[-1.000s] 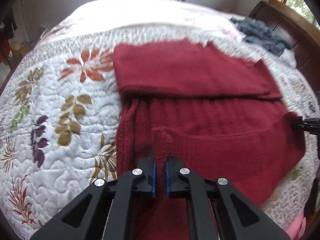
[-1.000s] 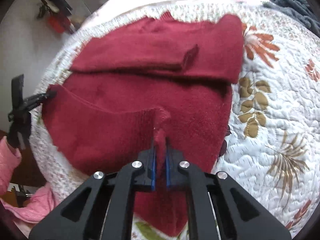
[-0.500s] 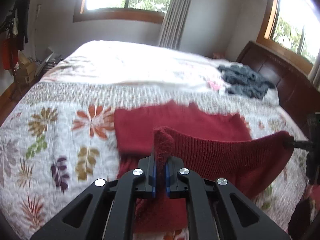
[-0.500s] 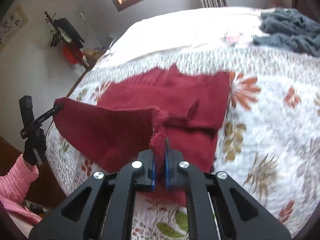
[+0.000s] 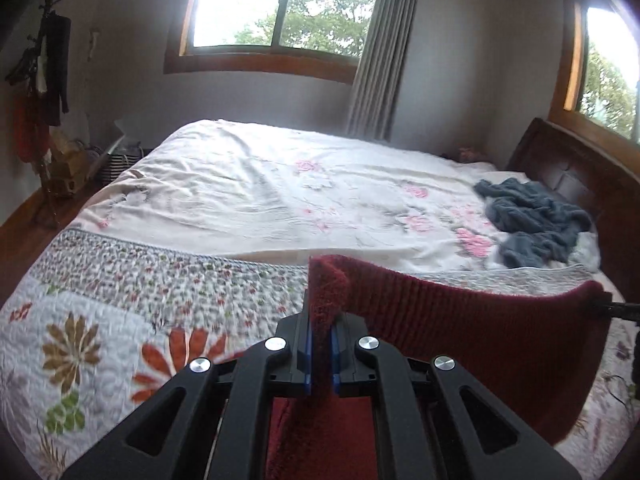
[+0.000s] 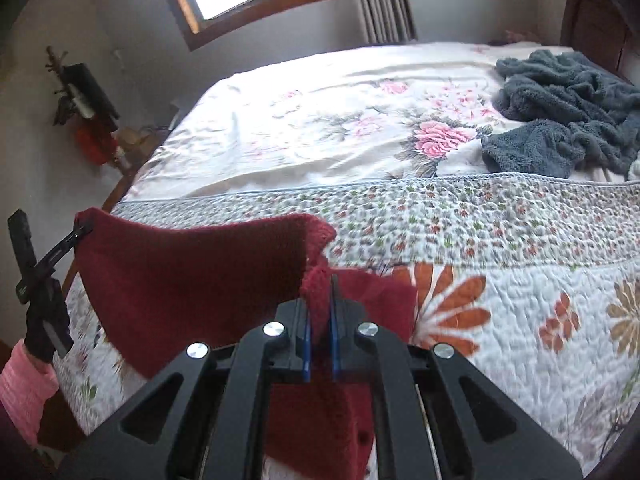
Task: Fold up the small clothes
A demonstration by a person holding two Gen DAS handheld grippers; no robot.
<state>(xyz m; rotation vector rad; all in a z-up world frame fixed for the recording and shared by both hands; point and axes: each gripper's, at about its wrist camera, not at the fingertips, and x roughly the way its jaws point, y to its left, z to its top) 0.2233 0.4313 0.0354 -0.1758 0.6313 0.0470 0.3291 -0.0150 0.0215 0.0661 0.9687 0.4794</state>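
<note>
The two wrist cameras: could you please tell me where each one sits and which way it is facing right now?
Left wrist view: sits on the left gripper, looking along its fingers across the bed toward the window; no hand shows.
Right wrist view: sits on the right gripper, facing the same way; the other gripper, its gloved hand and pink sleeve show at left.
Shared: the red sweater clamped and stretched between both, and the grey garment.

Sweater (image 5: 480,320): fuzzy ribbed red knit. Quilt (image 6: 520,280): stitched matt cotton. Grippers (image 5: 319,344): matt black plastic, blue pads, shiny metal screws. Headboard (image 5: 568,168): glossy wood.
</note>
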